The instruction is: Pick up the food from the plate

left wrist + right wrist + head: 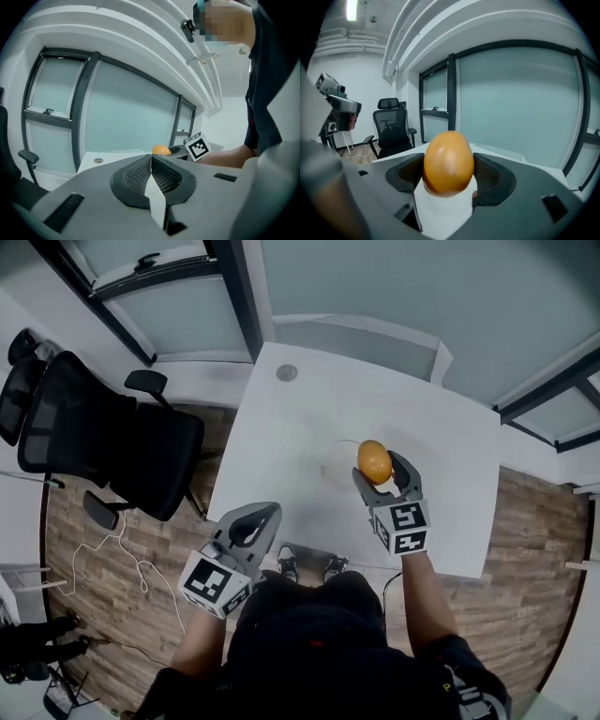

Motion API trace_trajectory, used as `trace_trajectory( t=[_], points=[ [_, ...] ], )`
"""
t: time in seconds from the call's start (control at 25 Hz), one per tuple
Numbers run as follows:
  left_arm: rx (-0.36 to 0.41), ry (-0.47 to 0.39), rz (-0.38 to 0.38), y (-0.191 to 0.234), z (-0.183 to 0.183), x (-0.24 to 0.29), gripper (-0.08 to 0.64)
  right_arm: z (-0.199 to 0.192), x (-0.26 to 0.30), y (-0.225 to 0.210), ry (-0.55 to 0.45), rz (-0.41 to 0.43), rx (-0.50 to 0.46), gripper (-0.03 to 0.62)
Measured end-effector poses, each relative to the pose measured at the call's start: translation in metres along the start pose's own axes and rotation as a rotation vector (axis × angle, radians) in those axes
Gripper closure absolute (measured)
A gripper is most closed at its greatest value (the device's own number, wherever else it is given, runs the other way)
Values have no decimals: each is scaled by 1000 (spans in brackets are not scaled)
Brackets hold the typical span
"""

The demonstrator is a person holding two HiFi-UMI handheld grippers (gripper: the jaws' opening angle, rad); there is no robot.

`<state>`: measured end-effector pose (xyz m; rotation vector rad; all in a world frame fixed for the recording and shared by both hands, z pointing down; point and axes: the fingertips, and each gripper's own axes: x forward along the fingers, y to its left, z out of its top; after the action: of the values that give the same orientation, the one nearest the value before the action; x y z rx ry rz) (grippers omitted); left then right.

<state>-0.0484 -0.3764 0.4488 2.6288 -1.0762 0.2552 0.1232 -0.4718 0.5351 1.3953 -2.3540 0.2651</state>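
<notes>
A rounded orange-yellow food item [374, 461] sits between the jaws of my right gripper [382, 476], with both pads pressed against its sides. The right gripper view shows the food [448, 161] upright, filling the gap between the dark pads [497, 180]. A faint clear plate [336, 463] lies on the white table [281, 427] just left of the food. My left gripper [251, 524] hangs at the table's near edge, shut and holding nothing. Its pads [136, 174] meet in the left gripper view, where the food [161, 150] shows far off.
A black office chair [103, 432] stands left of the table, with a white cable [131, 563] on the wooden floor. A round grommet [287, 373] sits near the table's far edge. Glass partitions stand behind the table. The person's shoes [309, 565] are under the near edge.
</notes>
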Motion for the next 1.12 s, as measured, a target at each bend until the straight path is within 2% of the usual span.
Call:
trace_trajectory(
  t=[0.4, 0.64, 0.84, 1.12],
  points=[
    [135, -107, -120, -38, 57, 14, 537, 82, -109, -6, -196, -129, -95, 250],
    [212, -168, -170, -60, 90, 22, 537, 105, -157, -15, -271, -196, -63, 250],
    [241, -193, -159, -65, 105, 26, 537, 128, -193, -10, -351, -192, -68, 250],
    [226, -190, -110, -54, 104, 17, 537, 151, -218, -7, -421, -197, -96, 250]
  ],
)
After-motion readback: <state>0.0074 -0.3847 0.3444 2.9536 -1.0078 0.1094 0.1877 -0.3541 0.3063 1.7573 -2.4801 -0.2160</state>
